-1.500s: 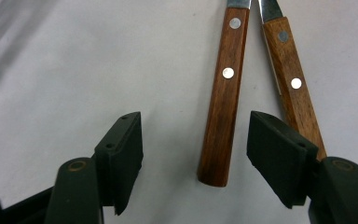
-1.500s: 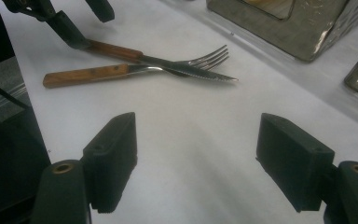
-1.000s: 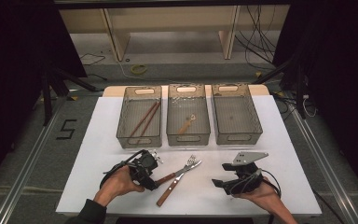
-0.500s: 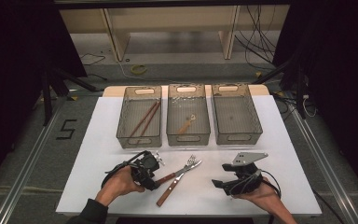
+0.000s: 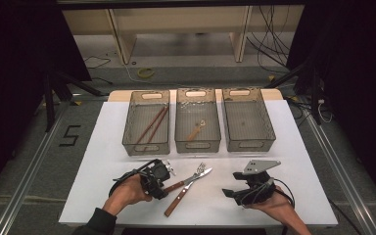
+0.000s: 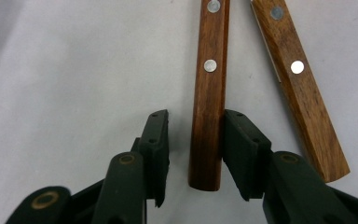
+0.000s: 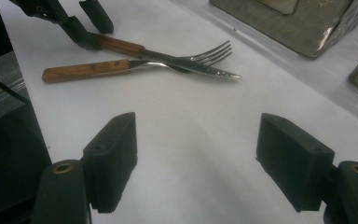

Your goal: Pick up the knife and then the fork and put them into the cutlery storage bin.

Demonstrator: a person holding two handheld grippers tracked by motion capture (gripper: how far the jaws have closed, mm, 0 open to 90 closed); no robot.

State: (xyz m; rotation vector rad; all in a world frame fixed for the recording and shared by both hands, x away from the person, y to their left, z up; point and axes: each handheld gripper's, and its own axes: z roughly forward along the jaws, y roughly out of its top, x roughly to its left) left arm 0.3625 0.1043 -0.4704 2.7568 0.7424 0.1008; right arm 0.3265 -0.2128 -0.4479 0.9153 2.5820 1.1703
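We see chopsticks (image 5: 150, 128) in the left bin (image 5: 147, 145), a spoon (image 5: 196, 131) in the middle bin (image 5: 198, 145); the left gripper's (image 6: 192, 140) fingers have been closing around the wooden handle (image 6: 208, 98), one pad touching, and the right gripper's (image 7: 196, 154) stand apart.

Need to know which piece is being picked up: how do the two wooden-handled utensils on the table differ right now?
The fork has its handle end between the closing jaws of the left gripper, one pad touching it; the knife lies free beside it. The fork ends in tines, the knife in a serrated blade. Both have riveted wooden handles and cross near their metal ends.

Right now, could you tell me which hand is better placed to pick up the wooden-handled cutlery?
Left. The left gripper already straddles one wooden handle, its jaws just closing, one pad touching. The right gripper rests apart, open over bare table.
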